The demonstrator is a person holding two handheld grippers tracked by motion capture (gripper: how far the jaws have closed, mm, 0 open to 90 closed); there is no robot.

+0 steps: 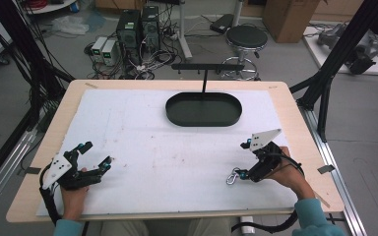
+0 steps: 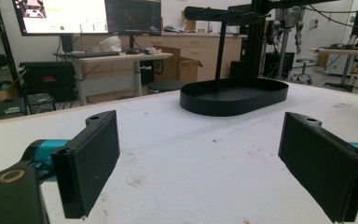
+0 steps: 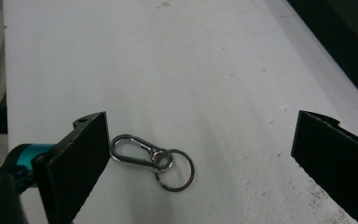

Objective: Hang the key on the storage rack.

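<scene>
Right gripper (image 3: 200, 168): jaws spread wide and gripping nothing, it hovers low over the carabiner keyring, whose clip end lies just beside one pad.
Carabiner keyring (image 3: 151, 159): a silver snap clip linked to a split ring, lying flat on the white sheet at the near right, well short of the black tray.
Risk at the keyring: the piece is thin and flat against the sheet; pads closing too high would likely skate over it or flick it aside, and catching just the loose ring would leave the clip swinging.
Left gripper (image 1: 95, 155): jaws wide apart and empty, it rests at the near left of the sheet, far from the keyring and pointing toward the tray.
Surface: a white sheet (image 1: 142, 142) with faint brown specks, covering a pale wooden tabletop (image 1: 295, 115).
Black tray (image 1: 203, 108): oval and empty, at the far middle of the sheet, a black T-shaped stand (image 1: 204, 69) rising behind it.
Room beyond the tray: a round stool (image 1: 246, 37), computer towers (image 1: 139, 27) in tangled cables, cardboard boxes, and desks with lit monitors (image 2: 86, 15).
</scene>
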